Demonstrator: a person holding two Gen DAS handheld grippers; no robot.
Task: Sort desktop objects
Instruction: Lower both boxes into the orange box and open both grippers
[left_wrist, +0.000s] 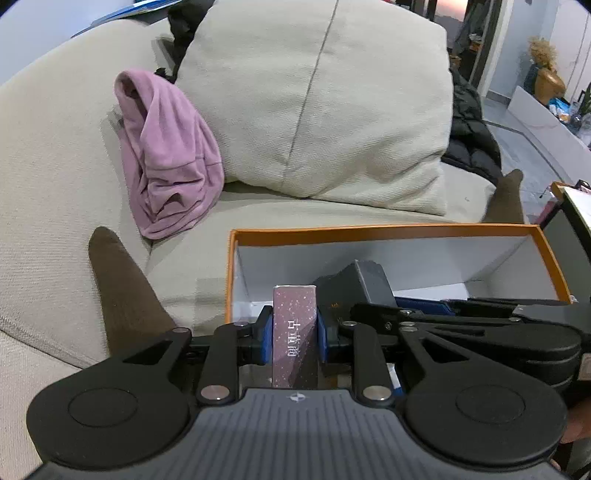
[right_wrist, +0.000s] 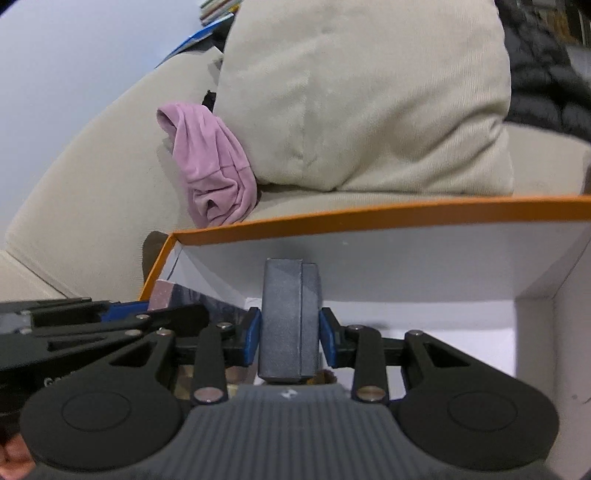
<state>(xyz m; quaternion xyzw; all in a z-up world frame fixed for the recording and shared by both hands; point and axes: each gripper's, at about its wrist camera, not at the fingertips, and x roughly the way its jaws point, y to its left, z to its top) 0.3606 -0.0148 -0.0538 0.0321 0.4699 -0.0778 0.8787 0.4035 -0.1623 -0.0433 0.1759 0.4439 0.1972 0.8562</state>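
Left wrist view: a tall purple box (left_wrist: 294, 332) with white letters, standing upright, squeezed on 2 sides by the blue pads (left_wrist: 266, 332) of the left gripper (left_wrist: 294, 334), just over the near left corner of an open orange box (left_wrist: 388, 230) with white walls inside. Right beside it, a dark gray box (left_wrist: 364, 282), caught by the right gripper (left_wrist: 373, 314) reaching in from the right side. Right wrist view: the same gray box (right_wrist: 290, 317) up close, standing on end, pinched tight between the 2 blue pads (right_wrist: 253, 334) of the right gripper (right_wrist: 290, 334), low inside the orange box (right_wrist: 369, 216) near its white back wall. Off to the left, a bit of the purple box (right_wrist: 162, 297) and the black arms of the left gripper (right_wrist: 147, 310). Behind the orange box, a beige couch (left_wrist: 55, 166) with a big beige pillow (left_wrist: 314, 92) leaning on it. Next to the pillow, a crumpled pink cloth (left_wrist: 170, 155). On the couch seat, 2 feet in brown socks, 1 (left_wrist: 122, 295) left of the orange box and 1 (left_wrist: 508, 195) past its far right corner. At the far right, a black puffy jacket (left_wrist: 469, 136).
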